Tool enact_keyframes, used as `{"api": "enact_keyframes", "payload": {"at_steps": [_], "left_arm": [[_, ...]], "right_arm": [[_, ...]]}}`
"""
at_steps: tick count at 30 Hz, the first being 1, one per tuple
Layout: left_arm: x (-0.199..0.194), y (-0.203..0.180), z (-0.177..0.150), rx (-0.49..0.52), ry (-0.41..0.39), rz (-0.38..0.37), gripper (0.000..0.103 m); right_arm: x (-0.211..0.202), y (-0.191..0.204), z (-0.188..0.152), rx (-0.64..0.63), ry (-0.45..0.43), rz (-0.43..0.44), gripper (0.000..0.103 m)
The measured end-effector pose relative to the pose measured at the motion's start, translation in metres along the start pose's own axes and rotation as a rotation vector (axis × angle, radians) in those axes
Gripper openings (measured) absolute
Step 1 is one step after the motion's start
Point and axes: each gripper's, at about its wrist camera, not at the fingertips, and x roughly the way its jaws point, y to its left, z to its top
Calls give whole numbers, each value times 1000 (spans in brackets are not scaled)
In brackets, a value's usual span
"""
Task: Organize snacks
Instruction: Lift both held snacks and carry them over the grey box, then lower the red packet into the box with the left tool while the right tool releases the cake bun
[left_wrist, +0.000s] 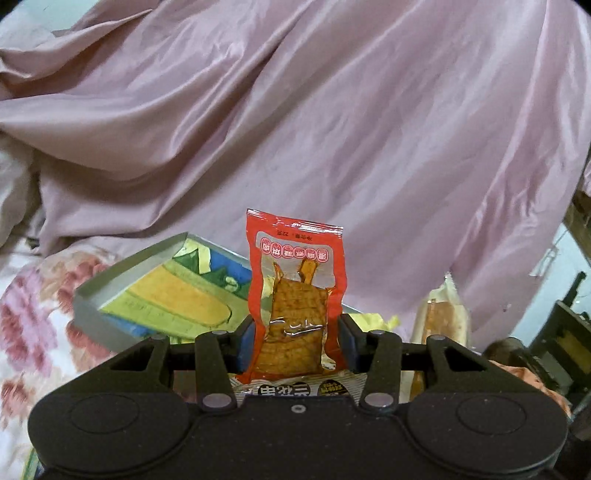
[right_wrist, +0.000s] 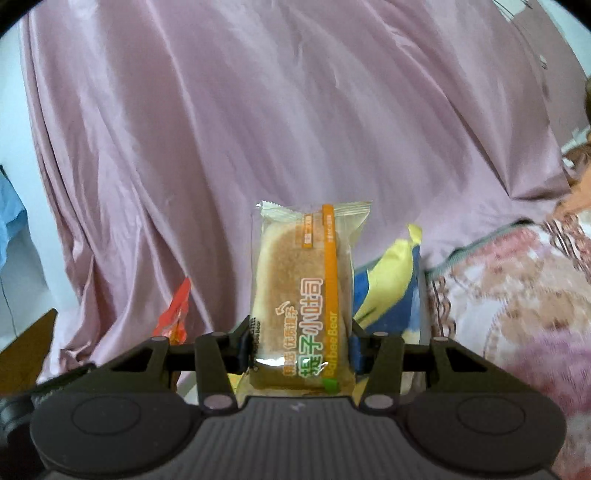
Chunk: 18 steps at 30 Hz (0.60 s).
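Note:
My left gripper (left_wrist: 296, 341) is shut on a red snack packet (left_wrist: 295, 273) with brown tofu strips inside, held upright in the air. My right gripper (right_wrist: 298, 345) is shut on a clear-wrapped toast bread pack (right_wrist: 301, 291) with an orange stripe, also upright. The bread pack shows at the right of the left wrist view (left_wrist: 441, 317). The red packet shows edge-on at the left of the right wrist view (right_wrist: 177, 314). A grey box (left_wrist: 155, 291) with a yellow, green and blue picture inside lies behind the red packet; it also shows in the right wrist view (right_wrist: 391, 291).
A pink satin sheet (left_wrist: 295, 110) drapes across the background. A floral blanket (left_wrist: 33, 314) lies at the left, and at the right in the right wrist view (right_wrist: 517, 295). Another printed snack pack (left_wrist: 291, 387) lies under the left gripper. Dark furniture (left_wrist: 561, 343) stands at the right.

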Motion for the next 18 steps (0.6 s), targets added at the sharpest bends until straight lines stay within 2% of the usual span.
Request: {"api": "enact_keyframes", "payload": {"at_steps": [9, 18], "left_arm": [[58, 2, -8, -19, 45, 44, 48], [67, 3, -20, 4, 94, 77, 51]], "right_arm": [[33, -17, -8, -64, 32, -20, 53], [34, -12, -19, -106, 52, -18, 53]]}}
